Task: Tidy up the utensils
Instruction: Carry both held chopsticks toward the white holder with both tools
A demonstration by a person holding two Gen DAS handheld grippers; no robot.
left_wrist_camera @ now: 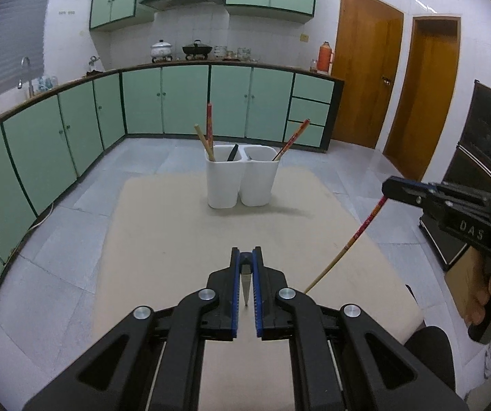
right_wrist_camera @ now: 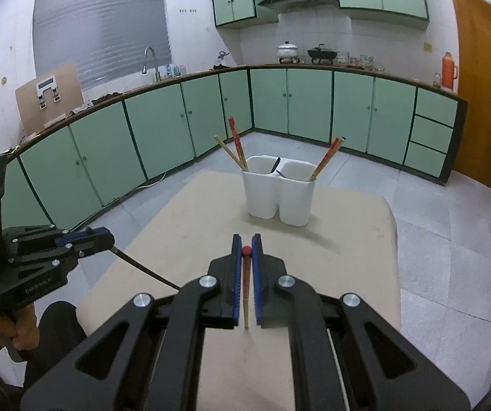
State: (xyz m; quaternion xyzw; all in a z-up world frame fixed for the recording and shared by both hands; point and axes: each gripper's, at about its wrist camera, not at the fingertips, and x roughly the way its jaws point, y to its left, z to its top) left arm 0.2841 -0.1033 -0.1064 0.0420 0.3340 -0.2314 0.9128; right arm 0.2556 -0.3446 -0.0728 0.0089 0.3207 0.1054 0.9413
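Note:
My left gripper (left_wrist_camera: 246, 252) is shut on a slim dark-handled utensil (left_wrist_camera: 246, 286) that hangs down between the blue pads. From the right wrist view, the same left gripper (right_wrist_camera: 107, 239) shows that utensil (right_wrist_camera: 149, 270) as a thin black curved rod. My right gripper (right_wrist_camera: 246, 241) is shut on a red-topped chopstick (right_wrist_camera: 246, 287). In the left wrist view the right gripper (left_wrist_camera: 387, 188) holds this chopstick (left_wrist_camera: 351, 239) slanting down to the left. Both hover above the beige table (left_wrist_camera: 163, 226). A white two-compartment holder (left_wrist_camera: 242, 181) (right_wrist_camera: 279, 195) stands ahead, with chopsticks and a black utensil inside.
Green cabinets (left_wrist_camera: 176, 102) run along the far and left walls under a counter with pots. Wooden doors (left_wrist_camera: 365, 68) stand at the right, with a dark low cabinet (left_wrist_camera: 451, 243) beside the table. A person's hand (left_wrist_camera: 485, 294) grips the right handle.

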